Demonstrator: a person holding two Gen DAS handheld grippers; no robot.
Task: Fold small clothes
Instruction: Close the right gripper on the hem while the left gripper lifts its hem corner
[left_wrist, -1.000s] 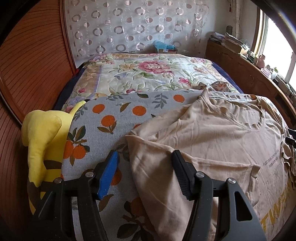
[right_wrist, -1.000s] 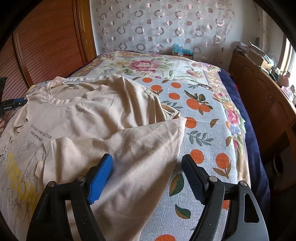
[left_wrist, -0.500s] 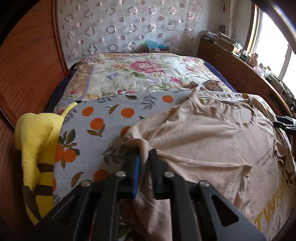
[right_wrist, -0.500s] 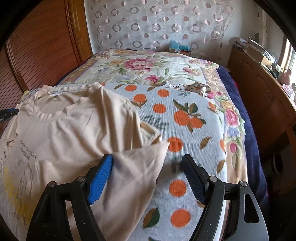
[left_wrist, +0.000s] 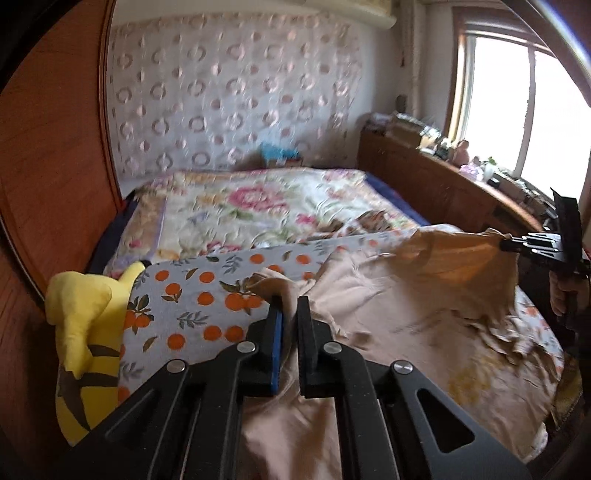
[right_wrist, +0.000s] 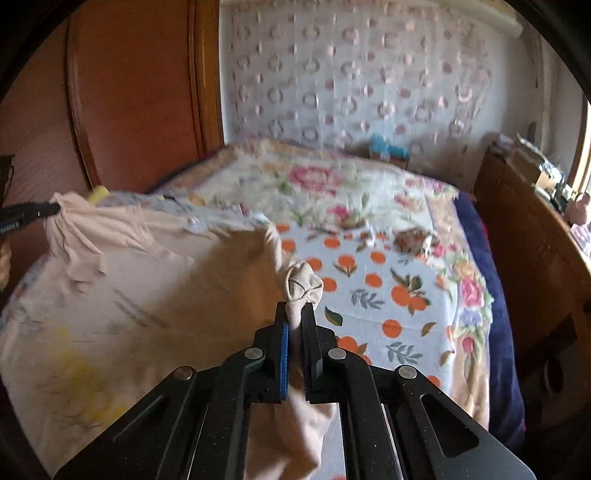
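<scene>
A beige T-shirt (left_wrist: 406, 306) with a yellow print lies spread over the bed and is pulled up at two corners. My left gripper (left_wrist: 288, 300) is shut on a bunched fold of its edge, above the orange-print blanket. My right gripper (right_wrist: 294, 307) is shut on another bunch of the shirt (right_wrist: 147, 288), and a knot of fabric sticks out past its fingertips. In the left wrist view the right gripper (left_wrist: 504, 244) holds its corner up at the far right. In the right wrist view the left gripper (right_wrist: 55, 209) pinches the cloth at the far left. The shirt hangs slack between them.
An orange-print blanket (left_wrist: 207, 295) covers the near bed, with a floral quilt (left_wrist: 258, 206) beyond it. A yellow plush toy (left_wrist: 85, 314) sits at the left edge by a wooden wardrobe (left_wrist: 55, 166). A cluttered wooden sideboard (left_wrist: 443, 184) runs along the right under a window.
Both grippers went from open to shut on the shirt's edge, the left first, then the right. Both have risen, lifting the pinched corners off the bed.
</scene>
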